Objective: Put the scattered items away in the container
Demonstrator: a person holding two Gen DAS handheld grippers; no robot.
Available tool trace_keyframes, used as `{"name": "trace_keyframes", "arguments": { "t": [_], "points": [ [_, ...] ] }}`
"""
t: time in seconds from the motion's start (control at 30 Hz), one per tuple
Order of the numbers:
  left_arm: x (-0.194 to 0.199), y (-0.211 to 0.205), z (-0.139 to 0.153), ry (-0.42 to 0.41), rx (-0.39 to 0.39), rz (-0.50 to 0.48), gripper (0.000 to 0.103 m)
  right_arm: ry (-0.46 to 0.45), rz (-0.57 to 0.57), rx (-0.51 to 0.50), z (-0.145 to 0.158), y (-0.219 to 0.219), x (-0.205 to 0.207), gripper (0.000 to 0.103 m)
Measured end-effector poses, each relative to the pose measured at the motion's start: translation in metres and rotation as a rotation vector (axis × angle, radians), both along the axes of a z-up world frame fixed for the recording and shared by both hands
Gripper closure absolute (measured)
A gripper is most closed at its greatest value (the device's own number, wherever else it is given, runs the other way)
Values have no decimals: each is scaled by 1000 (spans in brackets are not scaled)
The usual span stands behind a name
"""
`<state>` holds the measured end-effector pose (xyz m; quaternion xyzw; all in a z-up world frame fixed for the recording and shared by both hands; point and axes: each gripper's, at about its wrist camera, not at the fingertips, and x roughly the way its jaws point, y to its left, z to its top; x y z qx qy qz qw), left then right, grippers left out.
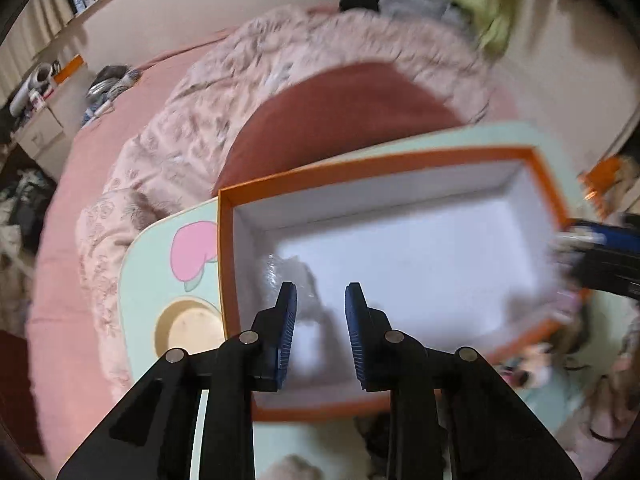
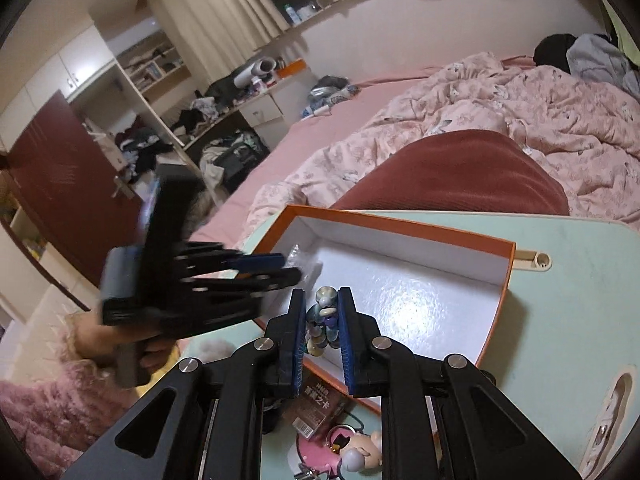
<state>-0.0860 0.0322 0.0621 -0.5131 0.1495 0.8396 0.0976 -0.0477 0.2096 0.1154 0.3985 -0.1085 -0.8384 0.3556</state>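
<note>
An orange box (image 1: pixel 360 172) with a white inside sits on a mint-green lap table (image 1: pixel 160 280). A crumpled clear plastic bag (image 1: pixel 292 276) lies in its near-left corner. My left gripper (image 1: pixel 322 300) is open and empty above that corner. In the right wrist view the box (image 2: pixel 496 280) is ahead. My right gripper (image 2: pixel 323 312) is shut on a small grey-blue figurine (image 2: pixel 326 316), held over the box's near edge. The left gripper (image 2: pixel 272 268) shows blurred at left. The right gripper's fingers (image 1: pixel 600 240) enter the left view at right.
A brown card packet (image 2: pixel 320 400) and a pink keychain with a small doll (image 2: pixel 360 448) lie on the table near me. A dark red cushion (image 2: pixel 460 168) and a pink floral duvet (image 2: pixel 520 100) lie behind the table. Cluttered shelves stand at far left.
</note>
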Motion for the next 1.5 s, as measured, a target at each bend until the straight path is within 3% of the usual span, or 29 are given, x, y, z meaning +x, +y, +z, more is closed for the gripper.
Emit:
{"name": "trace_keyframes", "arguments": {
  "t": [0.1, 0.2, 0.33, 0.43, 0.5, 0.67, 0.8, 0.93, 1.03, 1.2, 1.4, 1.5],
  "points": [
    [-1, 15, -13, 63, -186, 26, 76, 2, 12, -23, -2, 3, 3, 87],
    [-4, 26, -29, 56, -285, 11, 67, -1, 18, -37, -4, 7, 6, 87],
    [-6, 25, -32, 61, -301, 20, 66, 2, 7, -35, -6, 13, 6, 87],
    [-4, 23, -31, 95, -296, -1, 72, 2, -17, -31, -8, 18, 5, 87],
    [-5, 18, -27, 94, -223, -3, 72, 3, -24, -34, -9, 22, 6, 87],
    [0, -3, 3, 57, 81, 0, 73, 18, -36, -24, -6, 28, 16, 87],
    [32, -11, 46, 115, 271, -54, 73, 25, -43, -24, -3, 38, 30, 87],
    [70, -21, 67, 80, 418, -147, 73, 11, -49, -1, -6, 44, 47, 87],
    [89, -24, 57, 25, 462, -169, 73, -16, -49, 20, -15, 43, 56, 87],
    [115, -32, 22, -25, 478, -116, 73, -74, -63, 44, -34, 39, 67, 87],
    [115, -31, 4, 1, 502, -73, 70, -137, -83, 112, -58, 28, 62, 87],
    [112, -26, 0, -19, 503, -67, 52, -143, -131, 129, -65, 26, 58, 85]
  ]
}}
